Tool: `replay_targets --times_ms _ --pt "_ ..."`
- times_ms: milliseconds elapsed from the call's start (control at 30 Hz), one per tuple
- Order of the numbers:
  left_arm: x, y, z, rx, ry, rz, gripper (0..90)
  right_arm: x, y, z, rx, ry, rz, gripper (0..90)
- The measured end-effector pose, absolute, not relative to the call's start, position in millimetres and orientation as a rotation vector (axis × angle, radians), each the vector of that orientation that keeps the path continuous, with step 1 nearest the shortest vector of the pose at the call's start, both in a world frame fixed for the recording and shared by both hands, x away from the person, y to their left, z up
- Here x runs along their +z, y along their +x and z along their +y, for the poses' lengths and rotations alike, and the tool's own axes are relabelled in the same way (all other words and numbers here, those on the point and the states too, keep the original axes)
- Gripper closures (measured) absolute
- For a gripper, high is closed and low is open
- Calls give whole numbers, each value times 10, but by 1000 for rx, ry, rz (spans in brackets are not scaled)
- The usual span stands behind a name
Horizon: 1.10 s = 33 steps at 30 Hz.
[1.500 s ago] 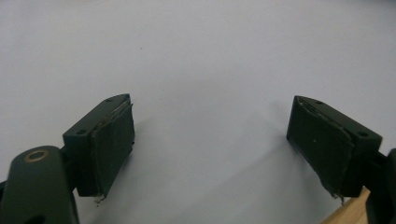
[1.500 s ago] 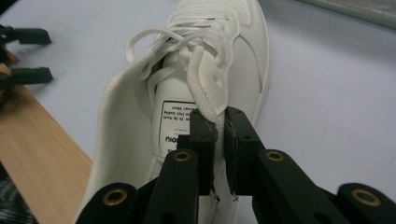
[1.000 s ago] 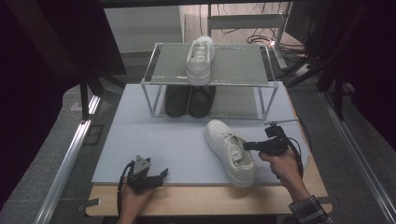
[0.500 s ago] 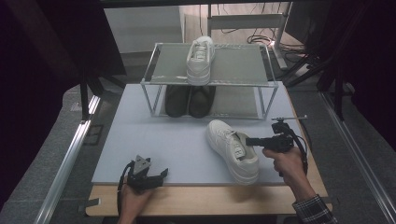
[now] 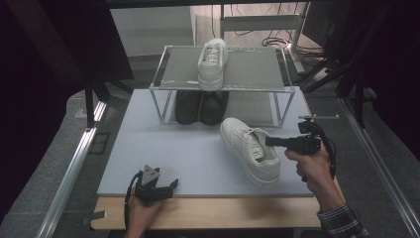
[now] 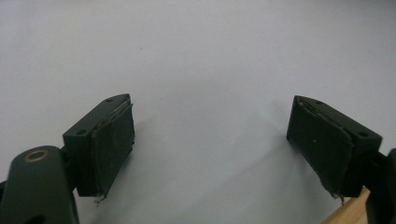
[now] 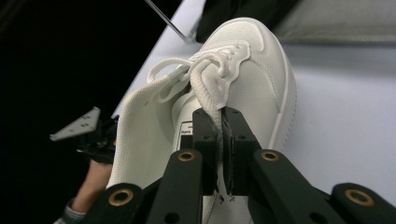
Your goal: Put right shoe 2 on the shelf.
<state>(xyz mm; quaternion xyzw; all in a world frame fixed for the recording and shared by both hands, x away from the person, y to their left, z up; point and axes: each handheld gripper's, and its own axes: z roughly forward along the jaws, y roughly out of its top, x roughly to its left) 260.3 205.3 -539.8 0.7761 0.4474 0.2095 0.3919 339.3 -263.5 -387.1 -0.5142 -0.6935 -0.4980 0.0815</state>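
Pinching the tongue of the white shoe (image 5: pixel 250 149) with my right gripper (image 5: pixel 271 141), I hold it at the right side of the grey mat (image 5: pixel 163 153), just in front of the rack (image 5: pixel 223 79). My right jaws are pressed together on the tongue, right by the laces (image 7: pixel 187 79). The shoe's toe points to the far side. My left gripper (image 5: pixel 171 186) sits low at the near left edge of the mat, well apart from the shoe. Its jaws are spread wide with nothing between them. Another white shoe (image 5: pixel 213 64) sits on top of the rack, and two black shoes (image 5: pixel 200 106) sit under it.
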Motion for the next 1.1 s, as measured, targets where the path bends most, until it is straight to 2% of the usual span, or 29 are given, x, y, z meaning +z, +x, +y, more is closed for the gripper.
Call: replay_targets --times_ms 1100 --pt "-5398 2604 2053 530 1969 1137 153 -2992 3466 -2739 -1646 -1548 -1971 856"
